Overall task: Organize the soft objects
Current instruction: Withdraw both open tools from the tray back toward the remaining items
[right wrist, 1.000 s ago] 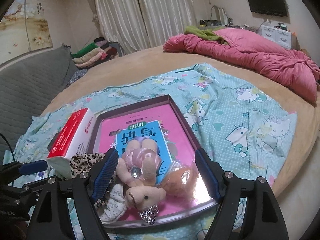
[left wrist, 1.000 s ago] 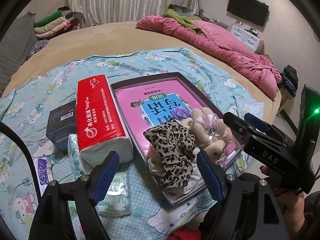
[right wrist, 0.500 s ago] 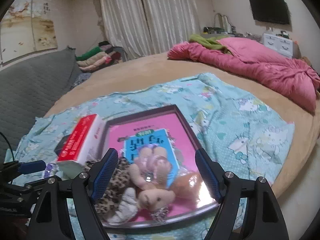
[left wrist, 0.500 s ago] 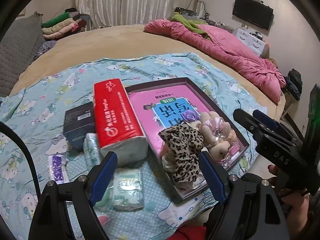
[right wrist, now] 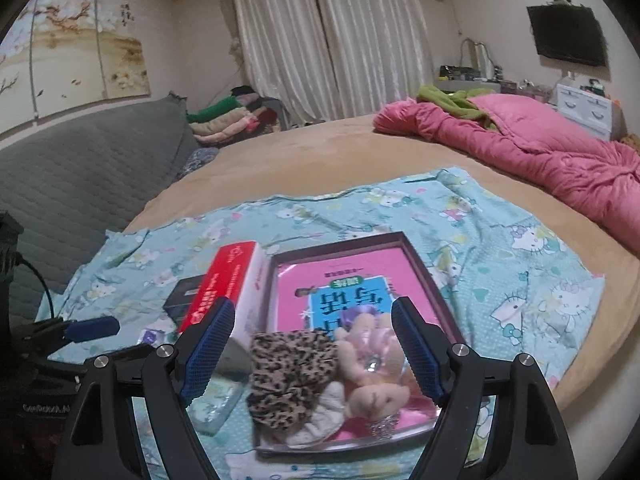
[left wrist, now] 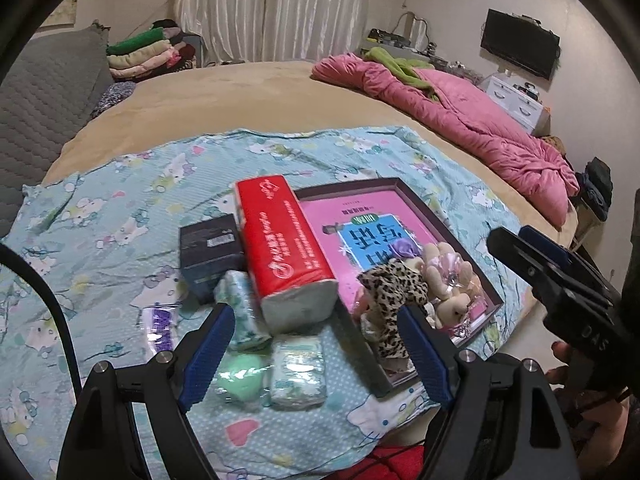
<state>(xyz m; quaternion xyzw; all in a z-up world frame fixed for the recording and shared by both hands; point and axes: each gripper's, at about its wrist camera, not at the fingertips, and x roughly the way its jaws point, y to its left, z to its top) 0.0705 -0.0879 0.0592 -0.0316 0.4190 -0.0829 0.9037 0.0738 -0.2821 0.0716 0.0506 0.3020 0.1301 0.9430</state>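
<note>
On a round bed spread with a cartoon-cat sheet (left wrist: 120, 216), I hold both tongs above the clutter, gripping nothing. My left gripper (left wrist: 316, 356) fills the bottom of the left wrist view, its blue pads wide apart with nothing between them; below the gap lie a white tissue pack (left wrist: 298, 374), a green round item (left wrist: 240, 376) and another small pack (left wrist: 242, 308). My right gripper (right wrist: 312, 348) sits at the bottom of the right wrist view, its pads likewise spread and empty. The soft things are gathered in the near corner of the dark-rimmed tray (right wrist: 420, 264), which sits at the centre of both frames over a pink book cover: a leopard-print scrunchie (right wrist: 288, 376) lies on a white scrunchie (right wrist: 320, 420), and just beside them to the right rest the small plush bears (right wrist: 368, 384). A red tissue box (left wrist: 284, 248) lies along the tray's left edge, touching it, with a dark box (left wrist: 210, 248) to its left. A pink quilt (left wrist: 460, 120) is bunched at the upper right, and folded clothes (left wrist: 140, 52) are stacked at the upper left.
</note>
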